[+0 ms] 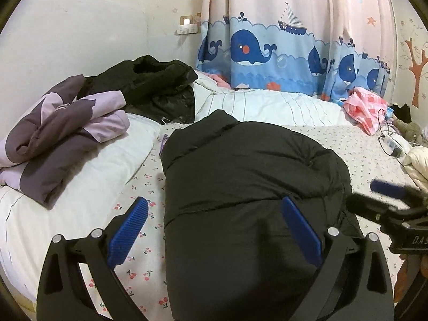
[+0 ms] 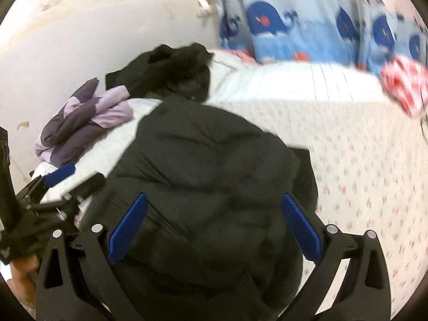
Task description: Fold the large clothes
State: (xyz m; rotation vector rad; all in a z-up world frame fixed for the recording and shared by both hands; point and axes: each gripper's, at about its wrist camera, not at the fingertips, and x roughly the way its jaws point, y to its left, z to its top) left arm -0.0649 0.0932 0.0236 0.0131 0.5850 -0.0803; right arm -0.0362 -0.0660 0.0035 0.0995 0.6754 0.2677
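Observation:
A black puffer jacket (image 1: 248, 176) lies folded into a bundle on the cherry-print bed sheet (image 1: 139, 240). My left gripper (image 1: 214, 211) is open just above its near left part, one blue pad over the sheet and one over the jacket. My right gripper (image 2: 214, 206) is open above the same jacket (image 2: 208, 165), both pads over the fabric; this view is motion-blurred. The right gripper also shows at the right edge of the left wrist view (image 1: 388, 195), and the left gripper shows at the left edge of the right wrist view (image 2: 64, 179). Neither holds anything.
A folded purple jacket (image 1: 61, 133) and a crumpled black garment (image 1: 155, 85) lie on a white duvet (image 1: 267, 104) at the back left. Pink cloth (image 1: 366, 107), a power strip (image 1: 396, 141) and a cream garment (image 1: 417, 163) lie at the right. A whale curtain (image 1: 281, 50) hangs behind.

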